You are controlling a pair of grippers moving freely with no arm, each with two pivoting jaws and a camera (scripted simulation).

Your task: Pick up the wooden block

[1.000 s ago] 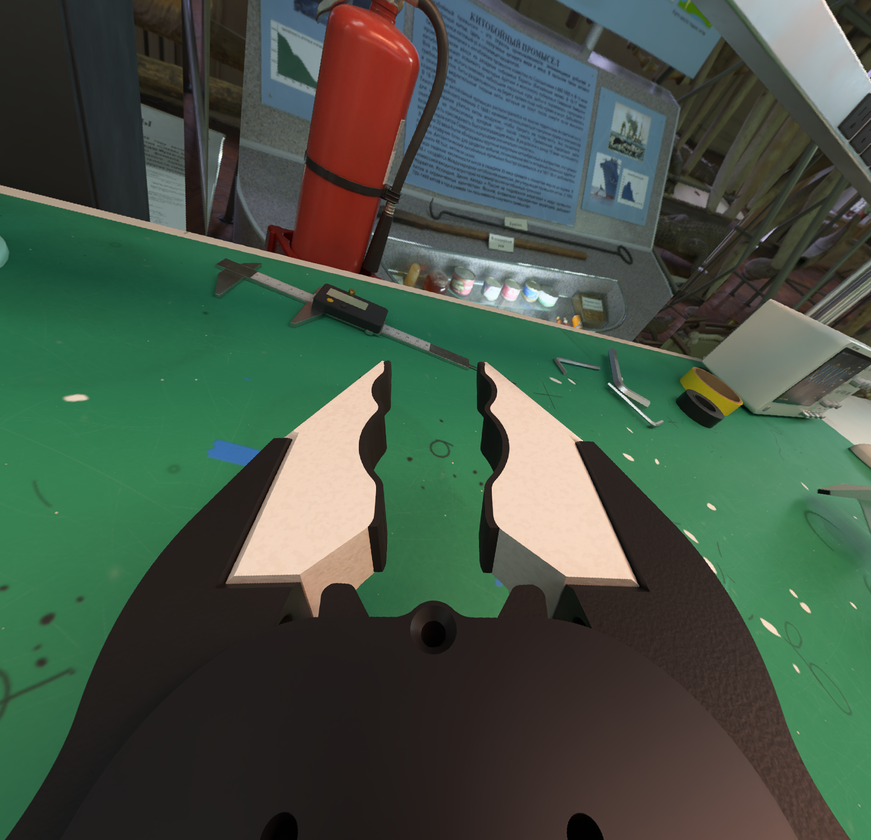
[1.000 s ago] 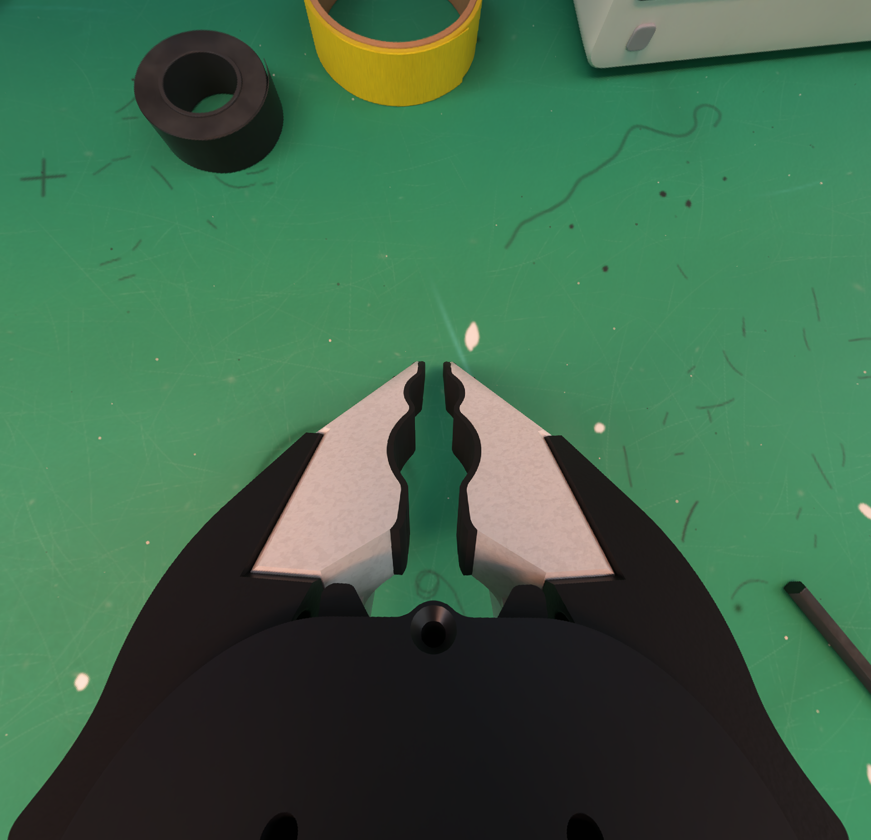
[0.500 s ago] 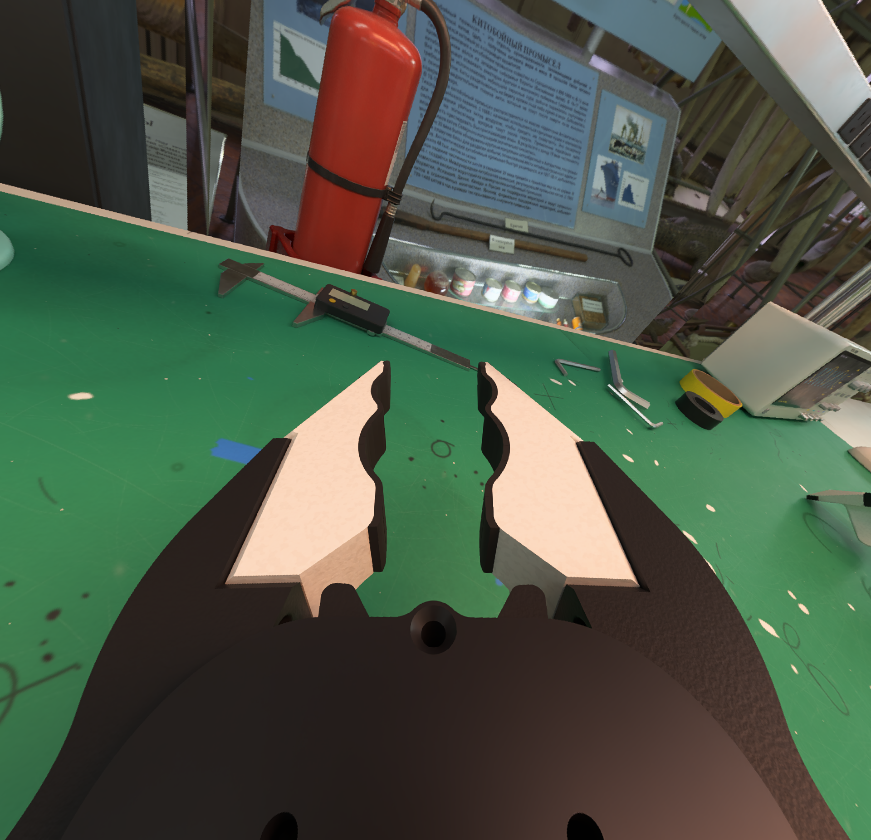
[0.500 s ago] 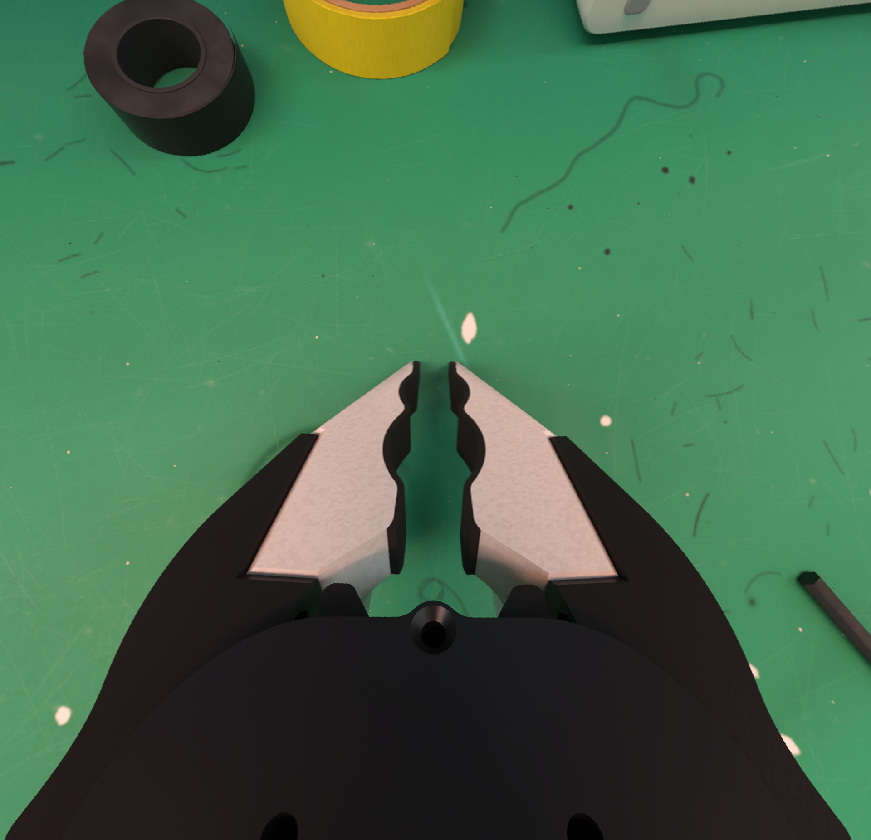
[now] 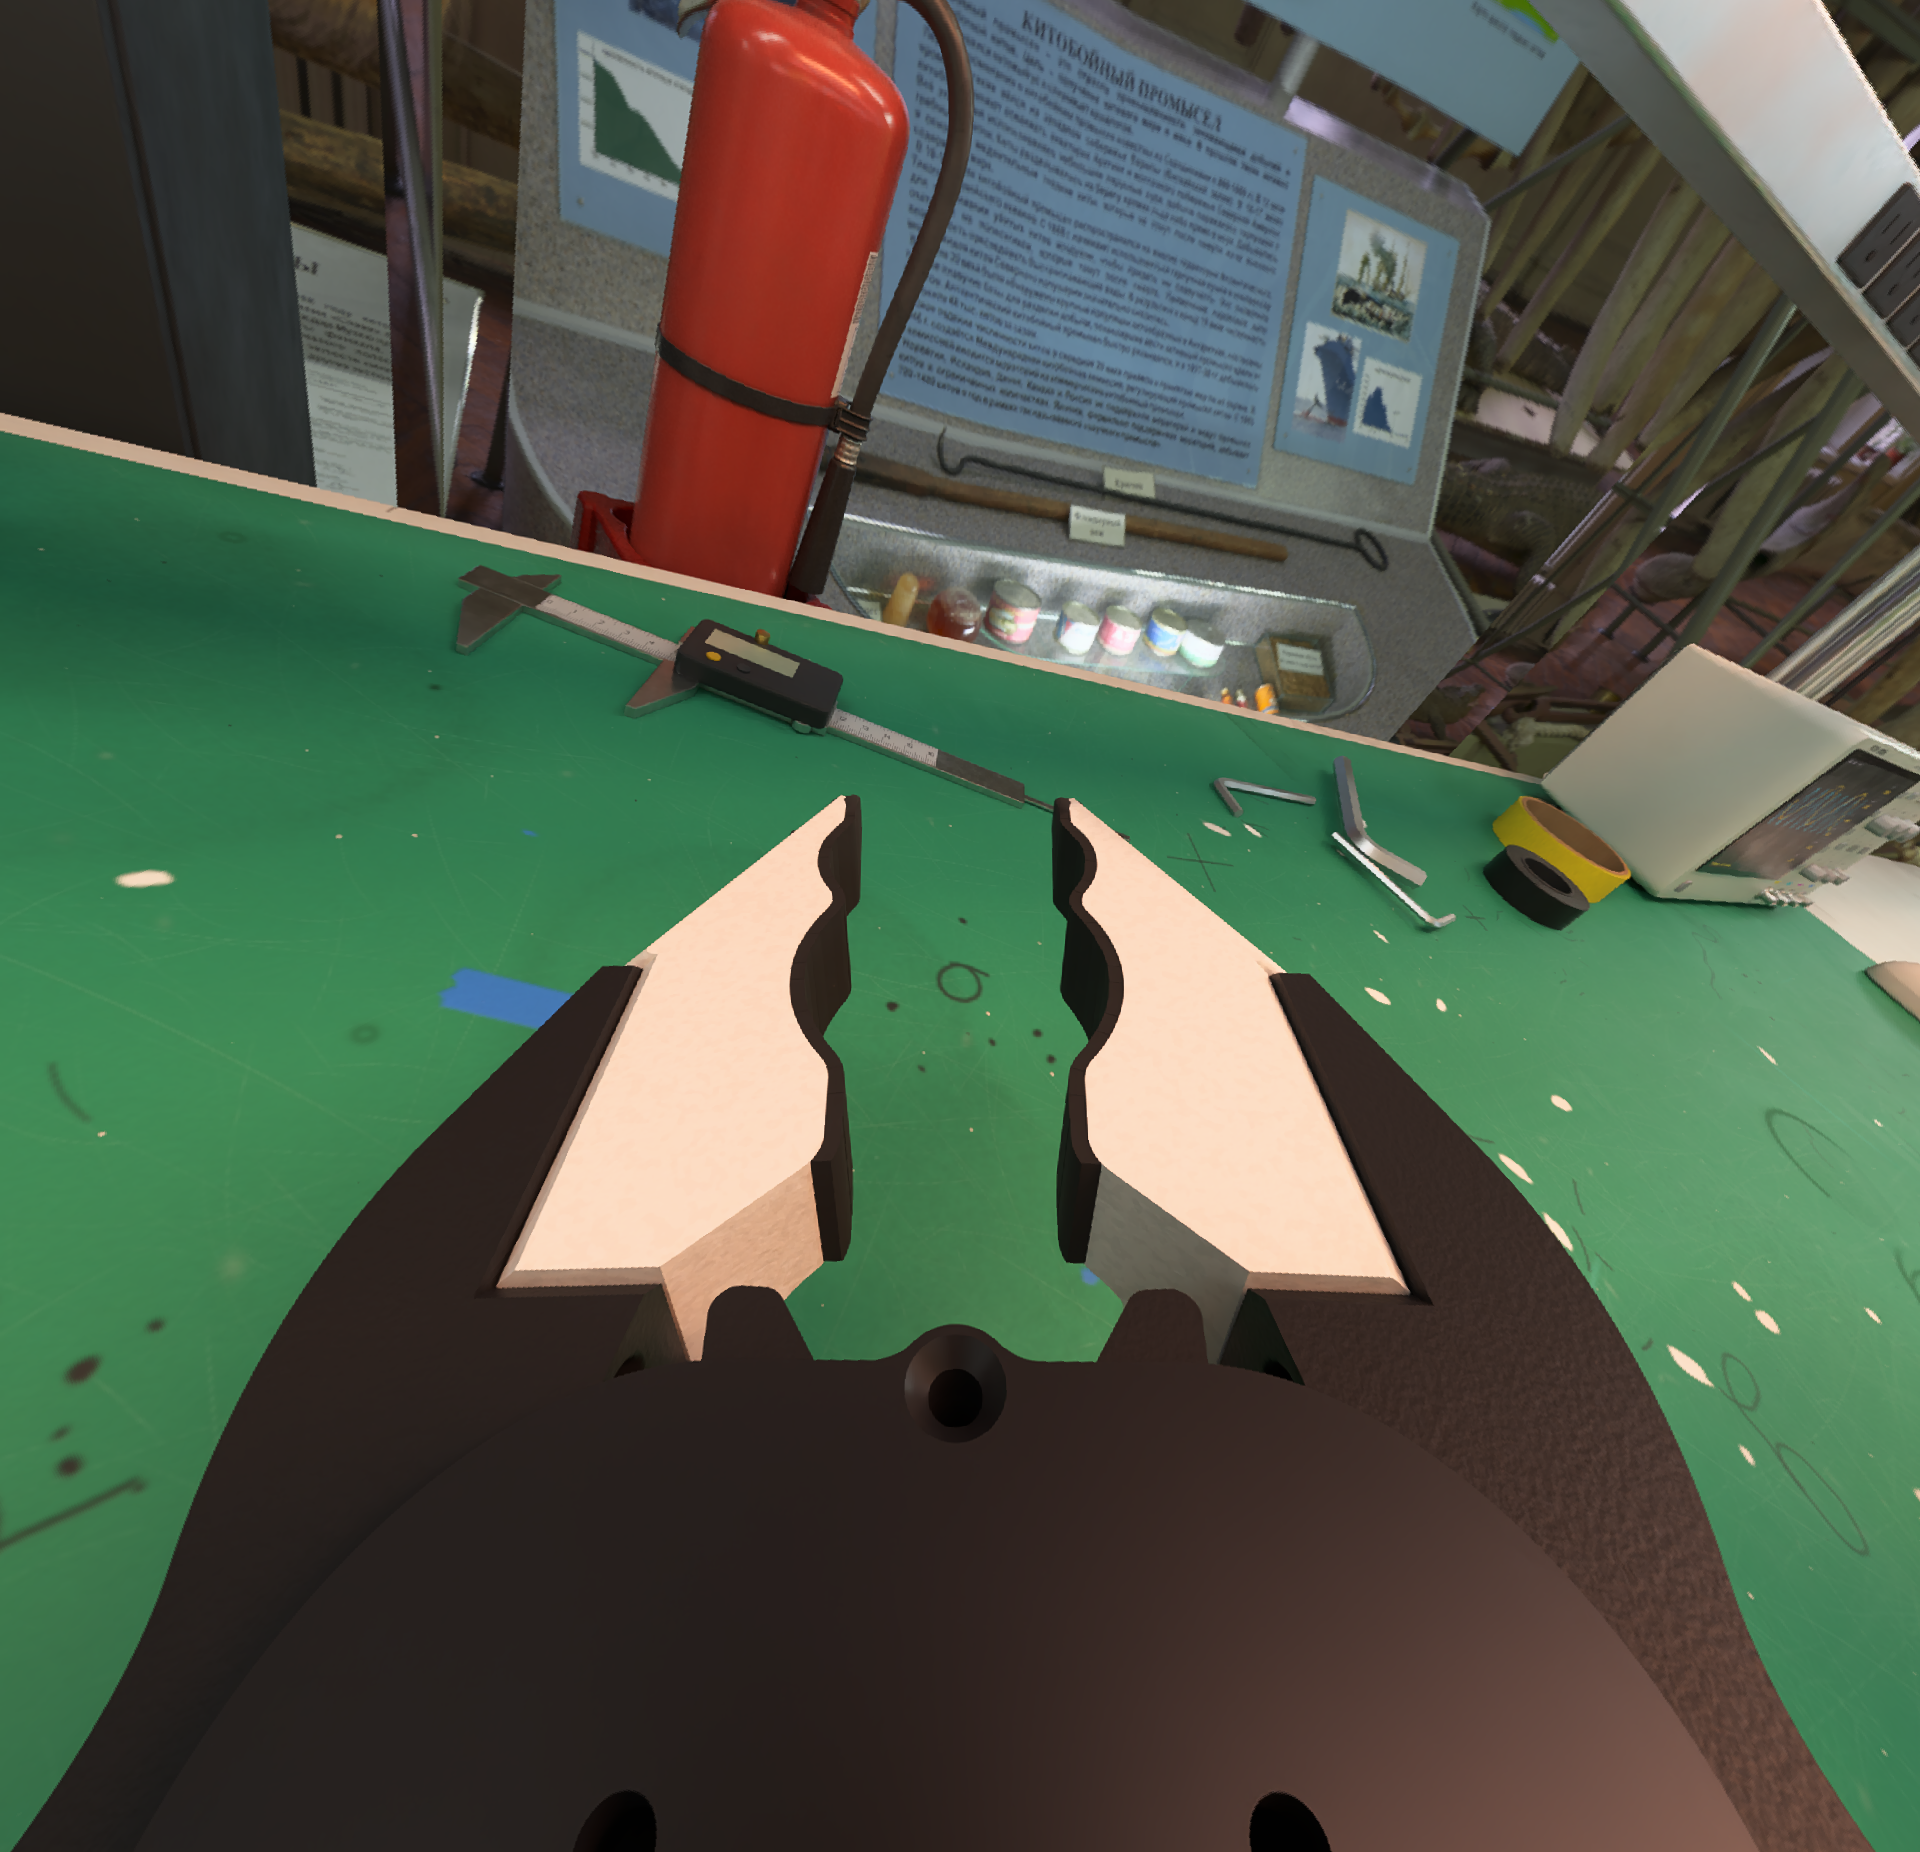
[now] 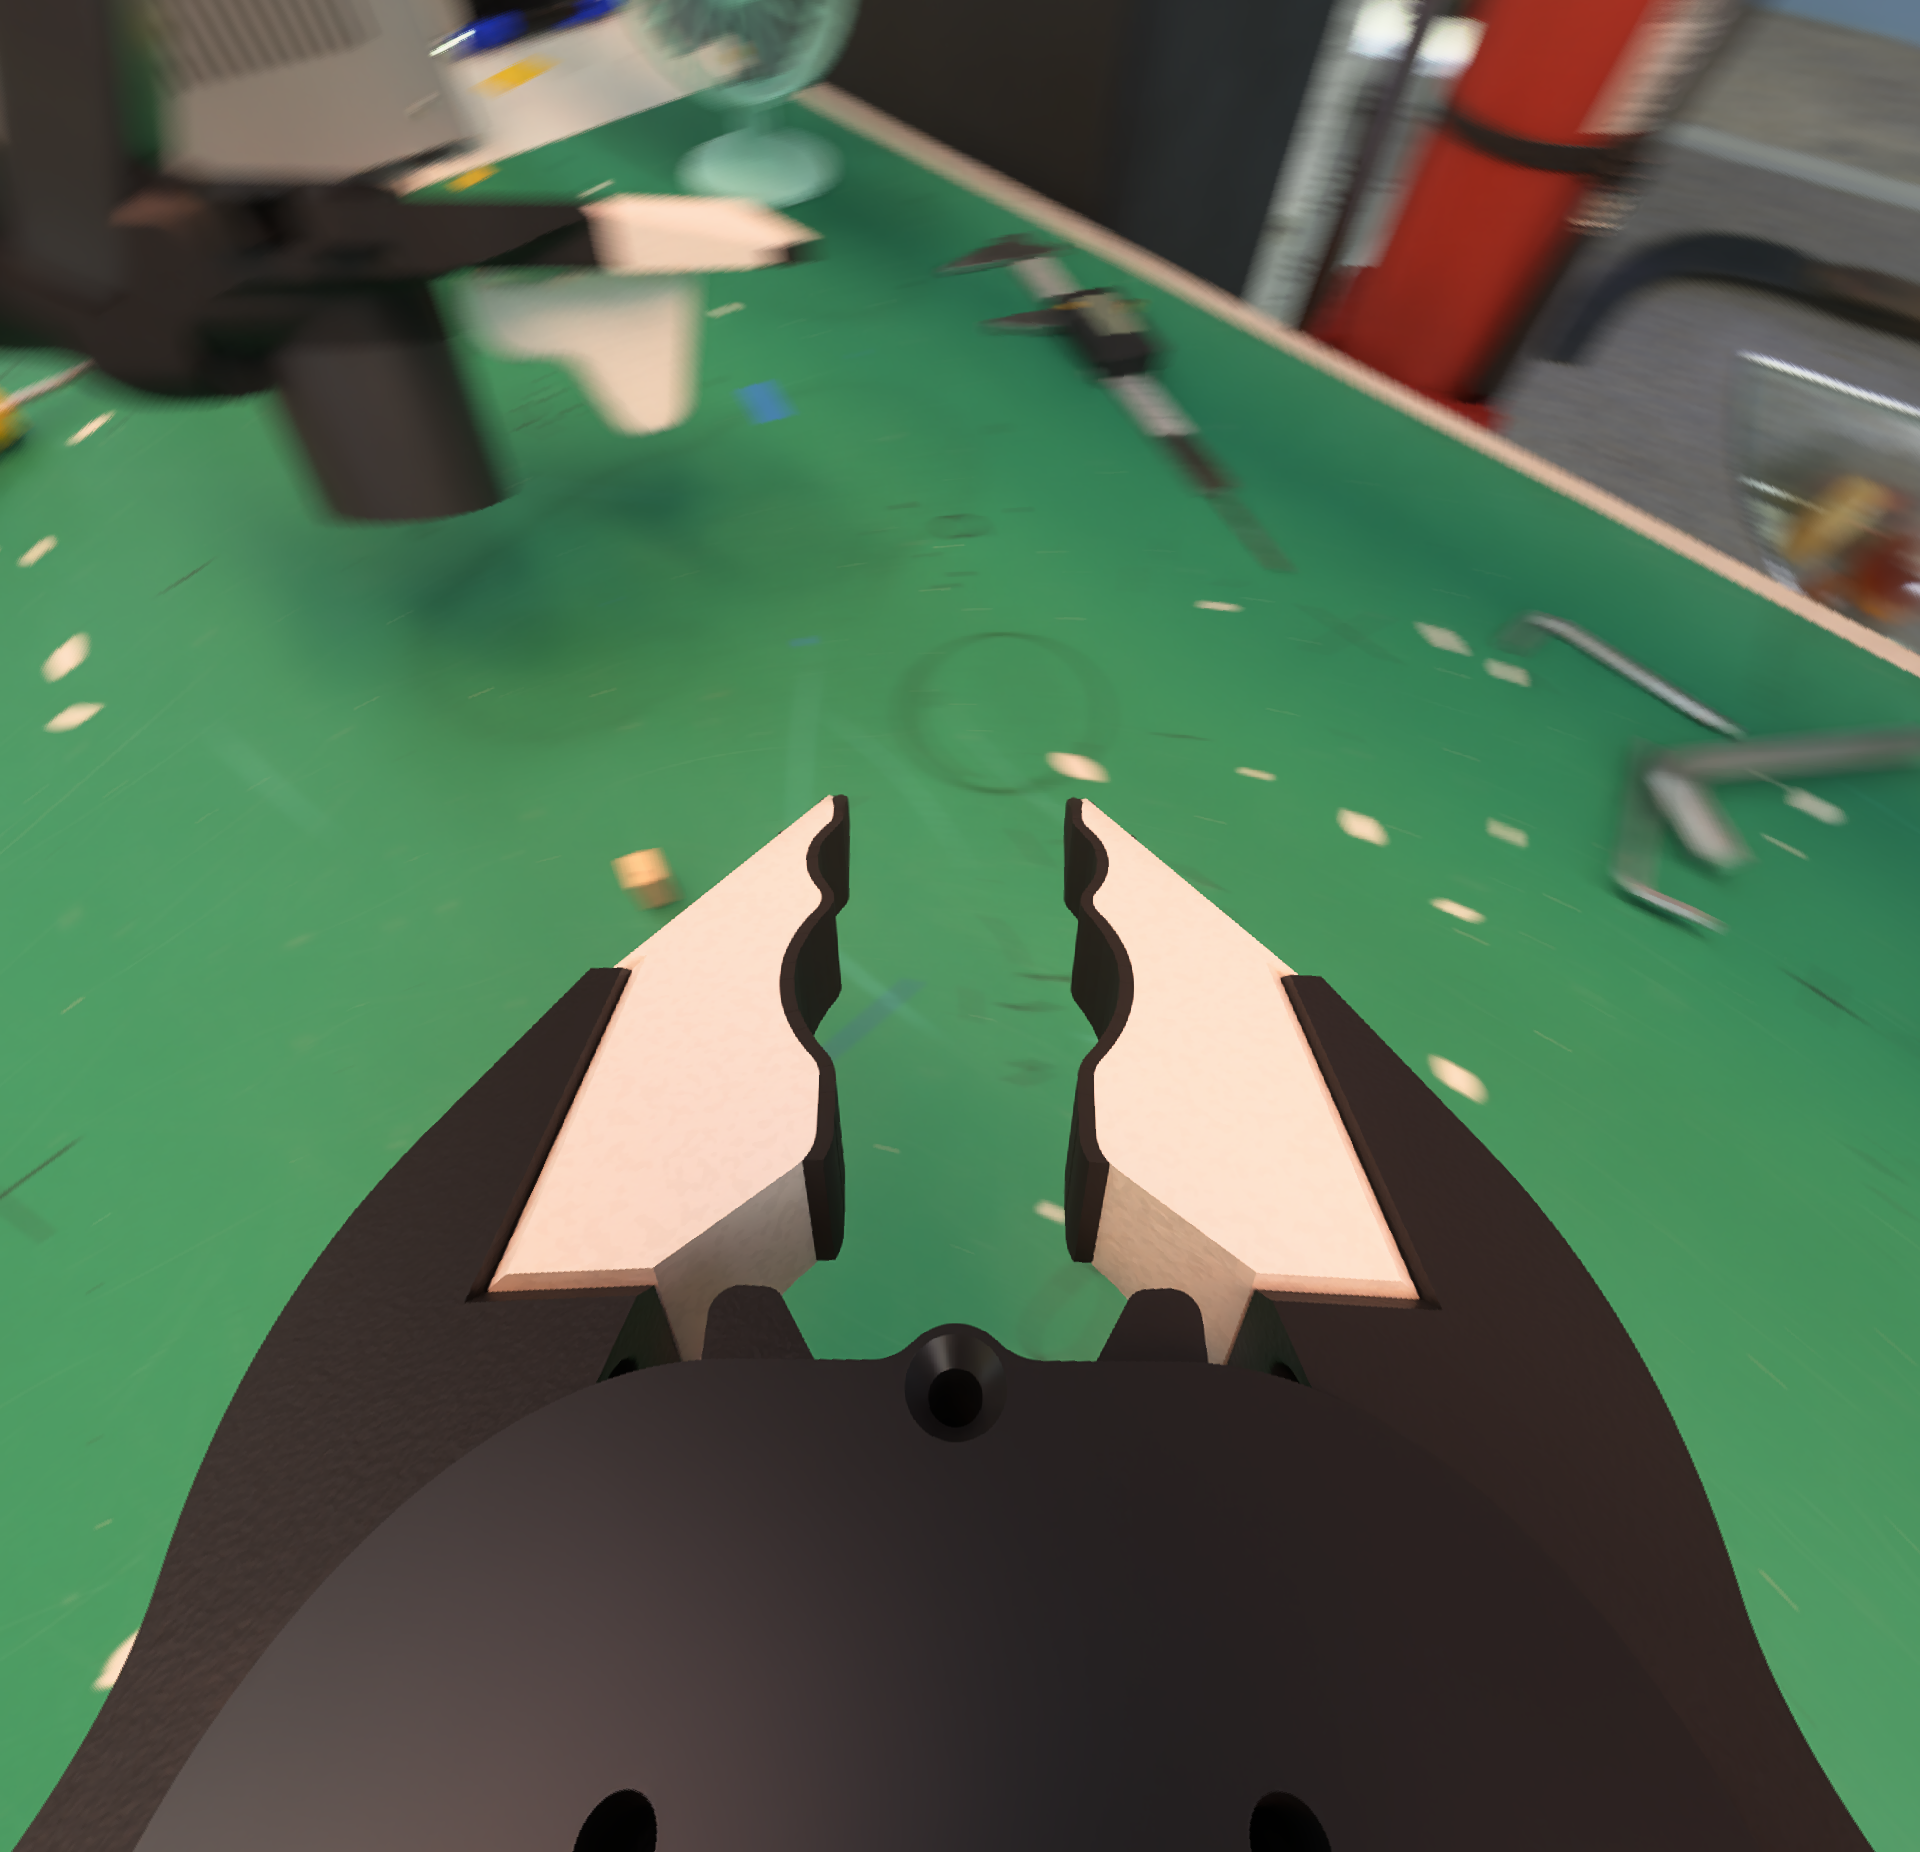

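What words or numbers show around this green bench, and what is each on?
Blue poster board behind the red fire extinguisher: heading and dense print, not repeated here.
Small cards below the board: too small to read.
Caliper scale: marks too small.
Right wrist view: everything blurred, nothing readable.

a: both look alike — the left hand-held gripper (image 5: 956, 815) has a dark brown-black textured body, rounded like a dome.

b: same on the right hand-held gripper (image 6: 956, 815): pale peach fingers (image 6: 717, 1054) with wavy dark inner edges, one round screw hole between.
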